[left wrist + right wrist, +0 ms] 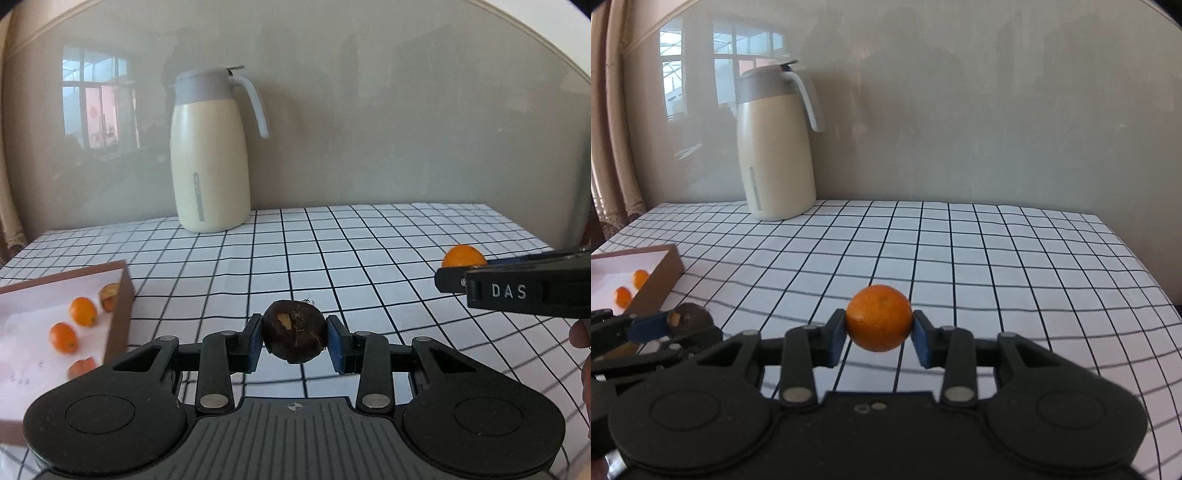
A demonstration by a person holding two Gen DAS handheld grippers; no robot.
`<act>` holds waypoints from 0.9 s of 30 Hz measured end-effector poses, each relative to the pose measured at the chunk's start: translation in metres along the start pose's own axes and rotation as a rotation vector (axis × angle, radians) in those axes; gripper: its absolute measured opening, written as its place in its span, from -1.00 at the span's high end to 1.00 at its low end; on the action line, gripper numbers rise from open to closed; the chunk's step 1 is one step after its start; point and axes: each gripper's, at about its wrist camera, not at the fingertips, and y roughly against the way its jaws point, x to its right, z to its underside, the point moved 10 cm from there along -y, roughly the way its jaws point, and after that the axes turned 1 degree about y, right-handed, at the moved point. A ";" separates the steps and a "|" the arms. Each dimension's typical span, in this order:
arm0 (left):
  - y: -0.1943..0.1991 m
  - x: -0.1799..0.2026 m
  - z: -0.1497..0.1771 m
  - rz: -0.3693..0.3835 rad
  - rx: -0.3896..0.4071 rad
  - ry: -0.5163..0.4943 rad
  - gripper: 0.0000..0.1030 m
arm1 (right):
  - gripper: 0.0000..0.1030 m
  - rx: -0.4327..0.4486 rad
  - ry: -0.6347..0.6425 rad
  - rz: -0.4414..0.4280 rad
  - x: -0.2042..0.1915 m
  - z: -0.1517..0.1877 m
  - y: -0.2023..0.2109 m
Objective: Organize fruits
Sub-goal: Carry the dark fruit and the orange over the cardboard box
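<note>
A dark brown fruit point(294, 332) is clamped between the pads of the left gripper point(294, 341), and an orange point(879, 317) is pinched by the right gripper point(879, 334), both seemingly held above the checked tablecloth point(369, 251). Further left, small oranges point(83, 311) are seen in a brown box point(123, 295); farthest back, a cream jug point(208, 155) is stood.

a cream thermos jug point(208, 155) stands upright on the checked tablecloth point(369, 240) near the wall.
</note>
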 end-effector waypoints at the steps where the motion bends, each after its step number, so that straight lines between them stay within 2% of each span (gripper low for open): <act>1: 0.008 -0.003 0.001 -0.003 0.005 -0.001 0.29 | 0.44 0.002 0.003 -0.001 -0.002 0.001 0.007; 12: 0.077 -0.041 0.012 -0.059 0.051 -0.004 0.29 | 0.44 0.015 0.045 -0.037 -0.029 0.022 0.061; 20: 0.123 -0.083 0.019 -0.133 0.078 0.026 0.29 | 0.44 0.031 0.081 -0.090 -0.060 0.033 0.102; 27: 0.155 -0.124 0.025 -0.212 0.099 0.055 0.29 | 0.44 0.041 0.132 -0.156 -0.098 0.036 0.119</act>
